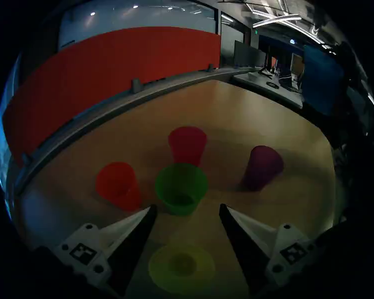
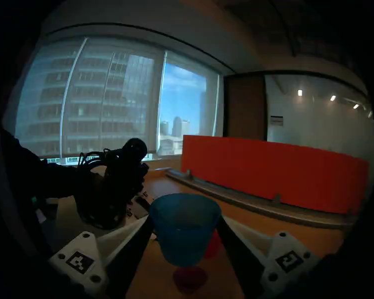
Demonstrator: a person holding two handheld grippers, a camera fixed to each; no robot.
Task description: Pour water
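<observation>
In the right gripper view my right gripper (image 2: 185, 223) is shut on a blue cup (image 2: 184, 234), held upright above the table. A red cup (image 2: 189, 278) stands below it, with another reddish cup (image 2: 214, 245) just behind. In the left gripper view my left gripper (image 1: 187, 208) is open over the wooden table (image 1: 267, 119). A yellow-green cup (image 1: 182, 265) sits low between its fingers, untouched. Ahead stand a green cup (image 1: 181, 188), an orange-red cup (image 1: 118, 185), a pink-red cup (image 1: 187, 144) and a purple cup (image 1: 262, 167).
An orange-red partition (image 1: 112, 65) with a grey rail runs along the table's far side. The other gripper's dark body (image 2: 112, 189), held by a sleeved arm (image 2: 32, 174), is at the left in the right gripper view. Large windows (image 2: 112, 99) lie behind it.
</observation>
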